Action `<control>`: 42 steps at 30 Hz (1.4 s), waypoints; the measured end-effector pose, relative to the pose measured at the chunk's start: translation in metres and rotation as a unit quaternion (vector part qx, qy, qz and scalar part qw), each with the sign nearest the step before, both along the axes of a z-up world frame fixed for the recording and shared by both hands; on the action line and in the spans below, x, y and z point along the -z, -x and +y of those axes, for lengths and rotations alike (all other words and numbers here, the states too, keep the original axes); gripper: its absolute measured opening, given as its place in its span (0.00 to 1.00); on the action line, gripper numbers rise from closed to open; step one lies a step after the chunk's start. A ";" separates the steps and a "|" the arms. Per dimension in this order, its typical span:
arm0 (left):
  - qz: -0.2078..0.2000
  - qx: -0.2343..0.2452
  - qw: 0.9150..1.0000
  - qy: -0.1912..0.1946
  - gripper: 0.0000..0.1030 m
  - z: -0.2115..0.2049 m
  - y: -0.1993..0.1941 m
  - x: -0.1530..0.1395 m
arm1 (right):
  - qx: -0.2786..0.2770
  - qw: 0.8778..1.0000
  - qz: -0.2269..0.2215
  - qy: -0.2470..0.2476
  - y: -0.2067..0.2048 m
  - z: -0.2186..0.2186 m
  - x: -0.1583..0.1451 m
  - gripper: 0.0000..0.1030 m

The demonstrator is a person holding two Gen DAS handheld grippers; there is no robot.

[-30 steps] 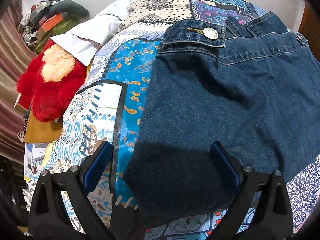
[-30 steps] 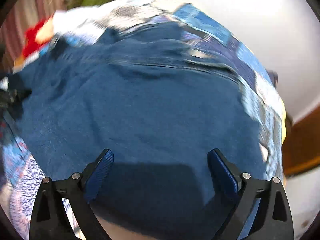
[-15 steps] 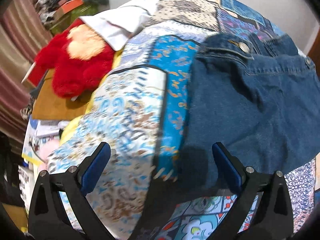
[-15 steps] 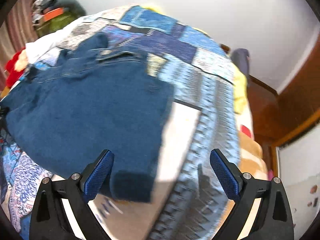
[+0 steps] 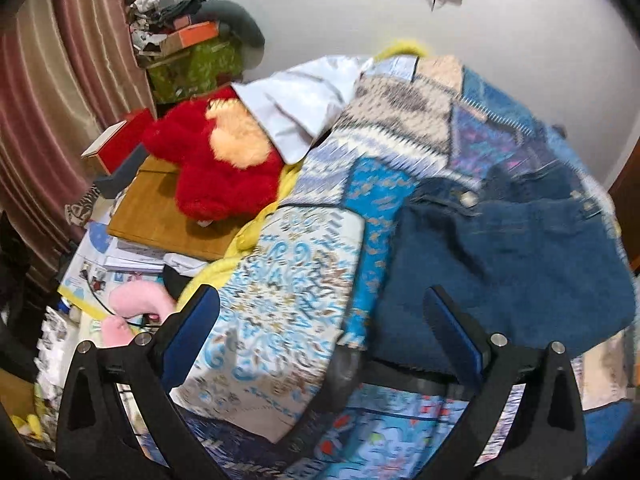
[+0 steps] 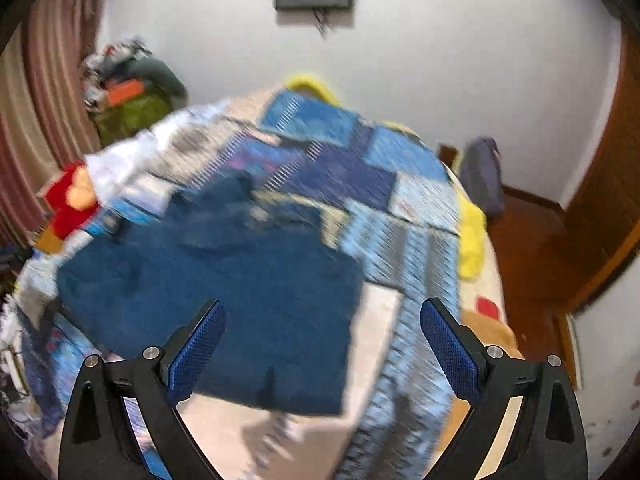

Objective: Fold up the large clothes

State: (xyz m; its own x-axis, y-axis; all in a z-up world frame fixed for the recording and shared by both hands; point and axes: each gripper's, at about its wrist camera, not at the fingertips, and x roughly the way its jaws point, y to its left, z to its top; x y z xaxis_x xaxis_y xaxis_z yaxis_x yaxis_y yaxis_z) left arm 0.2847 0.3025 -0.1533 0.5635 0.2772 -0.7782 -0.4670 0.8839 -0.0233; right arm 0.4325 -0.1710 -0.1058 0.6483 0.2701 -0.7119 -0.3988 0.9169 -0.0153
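Both grippers, left [image 5: 320, 332] and right [image 6: 322, 340], had lifted clear of the folded jeans [image 6: 224, 292]. Jaws spread wide, empty. Jeans lay mid-bedspread [image 5: 280, 304].

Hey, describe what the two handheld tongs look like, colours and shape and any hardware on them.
Both look alike. The left tongs and right tongs each have two matte black angular arms with triangular cut-outs and round silver bolt heads near the top. Each finger carries a flat blue pad with a fine grid texture. No cables, markings, sleeves or hands show in either view.

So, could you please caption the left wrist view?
Open left tongs above patchwork bedspread, folded jeans lying right.
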 end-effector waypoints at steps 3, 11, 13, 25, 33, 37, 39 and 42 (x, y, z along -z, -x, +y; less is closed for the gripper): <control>-0.023 -0.004 0.999 0.034 1.00 -0.011 0.007 0.004 | -0.027 0.999 -0.002 -0.030 0.007 0.026 -0.009 0.94; 0.006 -0.005 0.987 0.159 1.00 -0.042 -0.001 0.073 | -0.098 0.994 0.040 -0.038 0.013 0.102 0.031 0.96; 0.018 -0.003 0.980 0.196 1.00 -0.047 -0.005 0.092 | -0.107 0.992 0.058 -0.021 0.010 0.117 0.050 0.96; -0.018 0.026 0.919 0.392 0.97 -0.052 -0.053 0.140 | -0.123 0.983 0.128 0.040 -0.018 0.138 0.148 0.98; -0.036 -0.050 0.923 0.380 0.63 -0.040 -0.087 0.163 | -0.138 0.981 0.133 0.027 -0.017 0.132 0.146 0.98; -0.053 -0.054 0.951 0.300 0.36 -0.051 -0.088 0.143 | -0.138 0.980 0.143 0.029 -0.017 0.134 0.140 0.98; -0.065 -0.043 0.957 0.278 0.33 -0.055 -0.086 0.128 | -0.136 0.979 0.152 0.028 -0.017 0.135 0.136 0.98; -0.084 -0.028 0.968 0.235 0.31 -0.060 -0.085 0.099 | -0.140 0.977 0.158 0.013 -0.015 0.139 0.122 0.98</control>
